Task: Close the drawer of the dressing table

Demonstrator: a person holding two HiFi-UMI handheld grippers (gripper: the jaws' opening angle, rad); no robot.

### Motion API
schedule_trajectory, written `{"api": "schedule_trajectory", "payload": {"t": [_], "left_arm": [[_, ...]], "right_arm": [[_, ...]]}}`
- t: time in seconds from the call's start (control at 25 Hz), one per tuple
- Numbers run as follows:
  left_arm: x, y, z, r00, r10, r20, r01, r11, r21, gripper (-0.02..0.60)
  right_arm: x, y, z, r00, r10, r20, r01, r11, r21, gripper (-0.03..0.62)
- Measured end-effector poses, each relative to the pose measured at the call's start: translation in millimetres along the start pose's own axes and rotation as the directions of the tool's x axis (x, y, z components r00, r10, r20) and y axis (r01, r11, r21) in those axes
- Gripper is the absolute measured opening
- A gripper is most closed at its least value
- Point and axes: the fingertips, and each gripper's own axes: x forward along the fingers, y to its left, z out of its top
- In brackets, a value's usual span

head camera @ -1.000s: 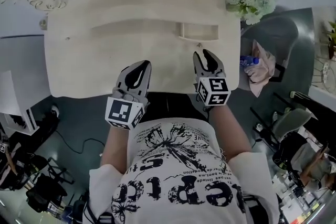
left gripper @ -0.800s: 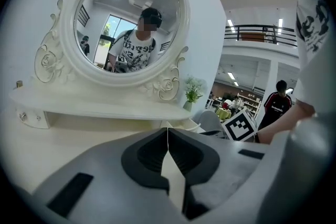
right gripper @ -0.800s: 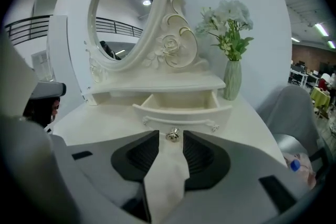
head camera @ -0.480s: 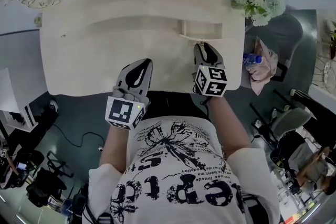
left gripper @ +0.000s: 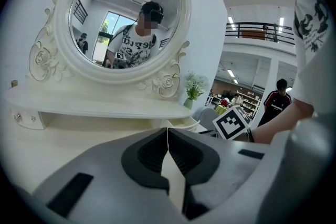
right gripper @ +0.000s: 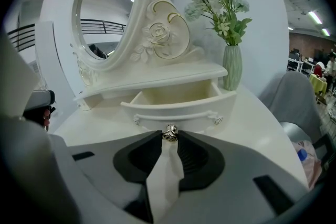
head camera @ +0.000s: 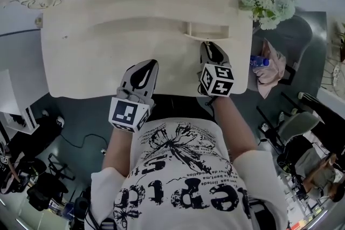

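Observation:
The cream dressing table (head camera: 108, 56) has its small right drawer (head camera: 207, 29) pulled out; in the right gripper view the drawer (right gripper: 178, 105) stands open and hollow. The drawer's round metal knob (right gripper: 169, 132) sits between the tips of my right gripper (right gripper: 169, 137), whose jaws are closing and touch it on both sides. From the head view, the right gripper (head camera: 210, 47) reaches to the drawer front. My left gripper (head camera: 144, 70) hovers over the tabletop's front, shut and holding nothing; its tips (left gripper: 167, 131) meet in a thin line.
A vase of white flowers (right gripper: 232, 65) stands at the table's right end, beside the drawer. The oval mirror (left gripper: 126, 13) rises behind the shelf. A grey chair (head camera: 285, 40) with a pink cloth and a bottle (head camera: 259, 62) stands to the right of the table.
My right gripper has moved forward and down to the drawer front, and its jaws have come in around the knob. The left gripper has stayed where it was.

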Motion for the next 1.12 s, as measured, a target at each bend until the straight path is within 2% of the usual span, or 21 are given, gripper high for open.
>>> {"api": "schedule_trajectory", "payload": {"t": [0.48,1.12], "left_arm": [[6.8,3.2,6.8,1.0,0.028,0.003,-0.028,1.0,-0.008,0.02],[17.7,11.5,18.8,0.997,0.08,0.005,-0.08,0.997,-0.02,0.02]], "right_arm": [[20.0,-6.0,19.5,1.0,-0.002,-0.005,0.002,1.0,-0.014,0.104],[45.2,-11.3,48.3,0.998,0.054,-0.032,-0.054,0.999,-0.004,0.104]]}}
